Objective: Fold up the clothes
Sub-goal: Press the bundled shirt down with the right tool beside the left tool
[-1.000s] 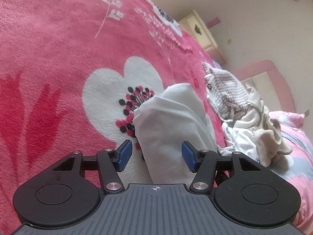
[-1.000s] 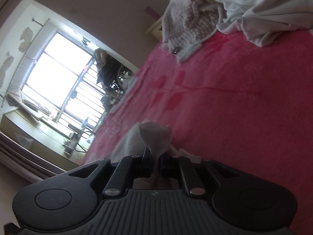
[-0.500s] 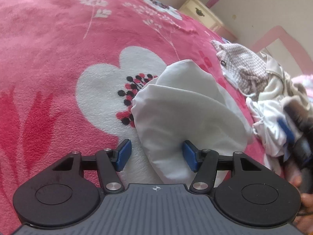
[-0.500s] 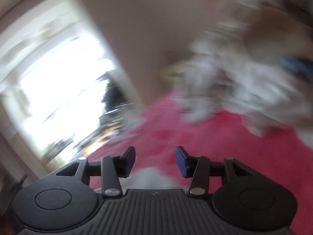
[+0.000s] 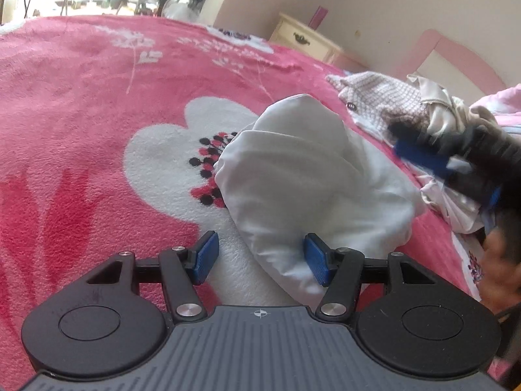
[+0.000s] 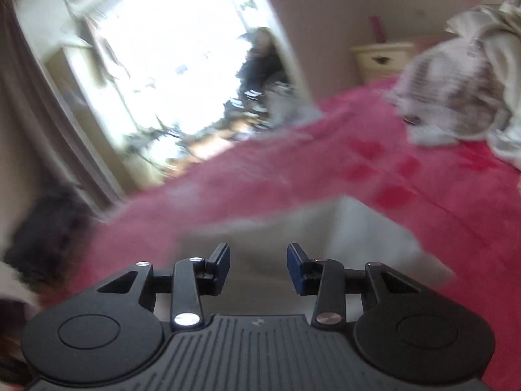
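Observation:
A white garment (image 5: pixel 309 176) lies bunched on the pink flowered blanket (image 5: pixel 81 97). My left gripper (image 5: pixel 262 255) is open at its near edge, and the cloth reaches in beside the right pad (image 5: pixel 317 262) without being pinched. My right gripper (image 6: pixel 259 267) hovers above the blurred white garment (image 6: pixel 358 228). Its jaws are closing with nothing between them. From the left wrist, the right gripper (image 5: pixel 456 159) is a blurred shape at the right, over the clothes pile.
A pile of unfolded clothes (image 5: pixel 433 110) with a knitted piece on top sits at the blanket's right side, blurred in the right wrist view (image 6: pixel 456 97). A cream nightstand (image 5: pixel 306 37) stands by the wall. A hand (image 5: pixel 501 260) shows at the right edge.
My right gripper let go of the white cloth, opened and rose, and now shows at the right of the left wrist view. The left wrist view rolled level and edged along the garment.

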Demonstrator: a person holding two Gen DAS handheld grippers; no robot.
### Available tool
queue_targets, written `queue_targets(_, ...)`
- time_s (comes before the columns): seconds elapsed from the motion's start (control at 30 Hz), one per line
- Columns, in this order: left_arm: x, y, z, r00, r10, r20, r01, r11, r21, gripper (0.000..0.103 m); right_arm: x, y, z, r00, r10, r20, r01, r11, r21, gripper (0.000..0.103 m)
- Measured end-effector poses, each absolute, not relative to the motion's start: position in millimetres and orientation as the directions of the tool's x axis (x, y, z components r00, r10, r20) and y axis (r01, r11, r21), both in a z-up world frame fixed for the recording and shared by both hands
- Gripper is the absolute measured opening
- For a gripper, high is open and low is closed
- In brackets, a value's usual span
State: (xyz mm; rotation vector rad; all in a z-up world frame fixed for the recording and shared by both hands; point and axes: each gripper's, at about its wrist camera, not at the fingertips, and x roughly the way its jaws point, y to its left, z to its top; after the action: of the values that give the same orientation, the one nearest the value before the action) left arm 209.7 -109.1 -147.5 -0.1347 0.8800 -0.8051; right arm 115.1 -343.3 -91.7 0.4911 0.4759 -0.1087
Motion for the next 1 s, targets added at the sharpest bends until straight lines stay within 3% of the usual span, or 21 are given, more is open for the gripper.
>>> queue_targets(0.07,207,-108,-149,0.384,-0.682,-0.622,0.572,0.705,-0.42,0.058,124,-333,-72,0.887,0.078,-0.455,0.1,0.93,0.353,0.044)
queue_targets(0.13,204,-108,-150,0.396,-0.681,-0.615,0.577,0.706,-0.411,0.058,142,-313,-62,0.855,0.117,-0.505,-0.017,0.98,0.199,0.054)
queue_targets(0.27,199,-110,-152,0.414,-0.677,-0.608,0.602,0.705,-0.375,0.058,176,-279,-74,0.771,0.096,-0.629,-0.197,0.976,-0.093,0.054)
queue_targets(0.47,195,-110,-155,0.424,-0.682,-0.595,0.635,0.693,-0.342,0.058,211,-264,-102,0.693,0.11,-0.713,-0.362,0.908,-0.212,0.054)
queue_targets(0.63,194,-110,-157,0.426,-0.69,-0.585,0.647,0.685,-0.337,0.058,223,-263,-95,0.646,0.174,-0.743,-0.474,0.855,-0.211,0.057)
queue_targets(0.67,194,-109,-158,0.427,-0.692,-0.583,0.648,0.683,-0.337,0.058,227,-262,-96,0.62,0.18,-0.764,-0.496,0.844,-0.203,0.053)
queue_targets(0.73,193,-109,-158,0.428,-0.694,-0.578,0.65,0.681,-0.337,0.058,233,-261,-98,0.586,0.181,-0.79,-0.52,0.831,-0.195,0.029)
queue_targets(0.77,193,-109,-159,0.429,-0.695,-0.578,0.651,0.681,-0.336,0.058,236,-262,-96,0.589,0.18,-0.787,-0.515,0.834,-0.195,0.005)
queue_targets(1.0,193,-110,-159,0.428,-0.698,-0.574,0.655,0.677,-0.336,0.058,248,-279,-89,0.67,0.189,-0.718,-0.408,0.901,-0.144,0.001)
